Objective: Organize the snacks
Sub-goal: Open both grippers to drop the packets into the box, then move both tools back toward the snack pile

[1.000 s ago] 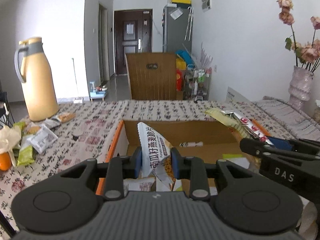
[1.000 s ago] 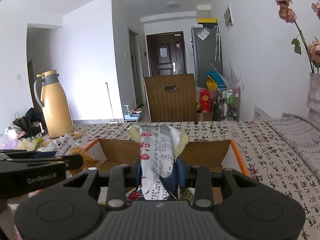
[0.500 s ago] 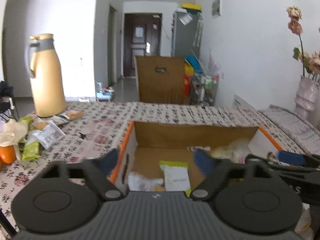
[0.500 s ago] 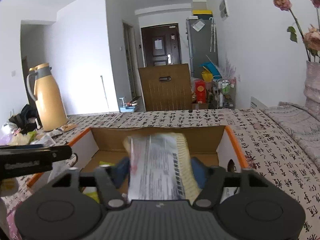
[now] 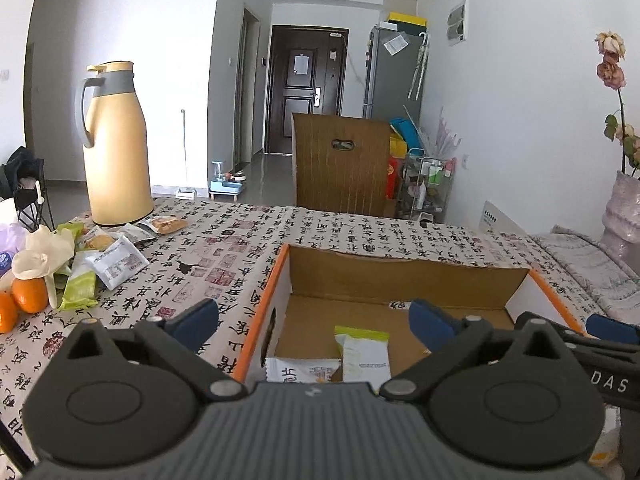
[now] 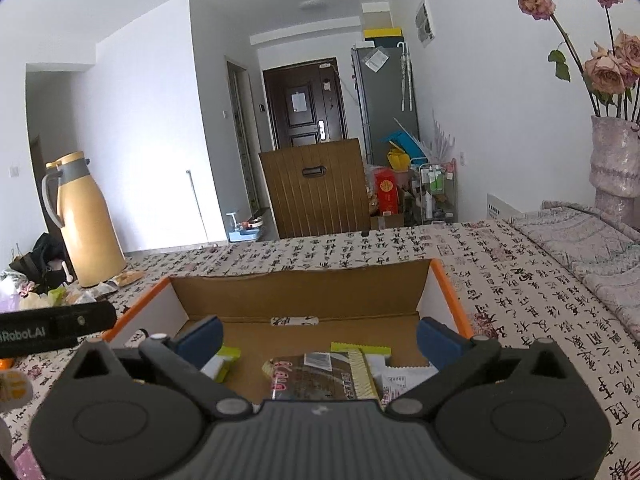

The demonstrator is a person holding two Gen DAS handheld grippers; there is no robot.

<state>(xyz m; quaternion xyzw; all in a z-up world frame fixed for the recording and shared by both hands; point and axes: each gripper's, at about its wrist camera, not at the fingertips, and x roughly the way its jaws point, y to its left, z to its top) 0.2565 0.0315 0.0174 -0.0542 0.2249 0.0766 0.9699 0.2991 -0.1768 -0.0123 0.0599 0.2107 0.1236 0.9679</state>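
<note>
An orange-edged cardboard box (image 5: 404, 270) (image 6: 304, 282) sits on the table with snack packets on its floor. My left gripper (image 5: 314, 322) hangs over the box's near left side, its jaws opening wide with nothing between them; below lie a white packet (image 5: 302, 370) and a green-and-white packet (image 5: 364, 354). My right gripper (image 6: 318, 336) hovers over the box, jaws likewise opening and empty; a yellow-edged silver packet (image 6: 324, 376) lies flat under it. More loose snack packets (image 5: 116, 258) lie on the table at left.
A tan thermos jug (image 5: 114, 146) stands at the table's far left, with oranges (image 5: 28, 294) and a crumpled bag near it. A vase of dried roses (image 6: 614, 160) stands at the right on a grey cloth. A wooden chair back (image 5: 340, 164) rises beyond the table.
Both grippers went from shut on a snack packet to wide open. Both packets dropped into the box and lie flat on its floor.
</note>
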